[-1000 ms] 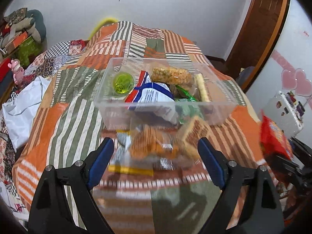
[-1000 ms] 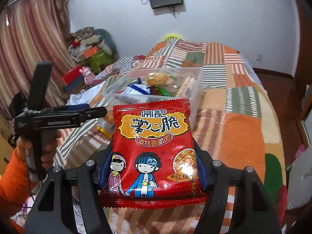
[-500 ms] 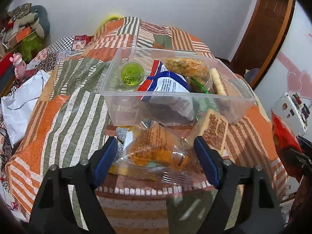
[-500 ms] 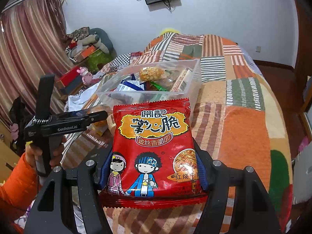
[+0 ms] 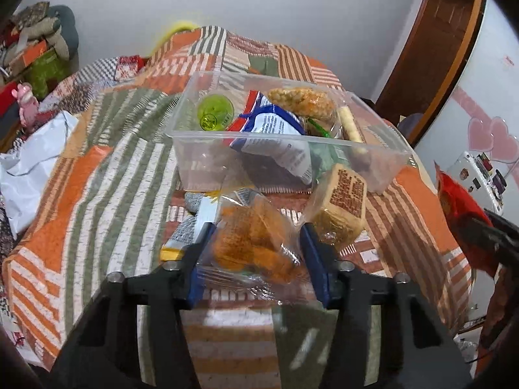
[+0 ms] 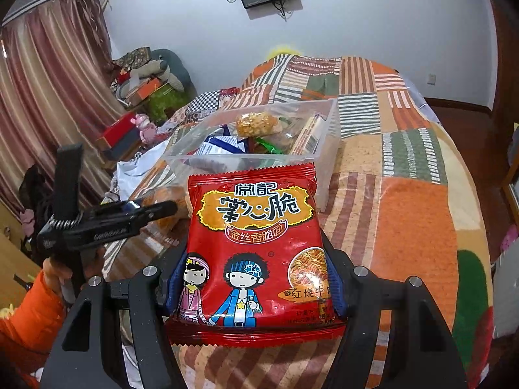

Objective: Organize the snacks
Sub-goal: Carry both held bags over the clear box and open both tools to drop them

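Observation:
A clear plastic bin [image 5: 382,149] stands on the patchwork bedspread and holds a green cup [image 5: 215,113], a blue-white packet [image 5: 275,133] and several other snacks. In front of it, my left gripper [image 5: 256,253] has its blue fingers closed against a clear bag of orange fried snacks [image 5: 253,243]. A wrapped brown biscuit block [image 5: 343,207] leans beside it. My right gripper [image 6: 256,278] is shut on a red noodle-snack packet [image 6: 256,246], held upright in front of the bin [image 6: 327,129]. The left gripper shows at the left of the right wrist view [image 6: 155,210].
A yellow-edged packet [image 5: 198,227] lies under the orange bag. White cloth [image 5: 29,165] lies at the bed's left edge. Boxes and toys [image 6: 142,90] pile by the curtain. A wooden door [image 5: 434,52] stands at the right.
My left gripper moved forward and down and its fingers closed in on the orange snack bag. The right gripper kept its hold on the red packet and drew a little nearer the bin.

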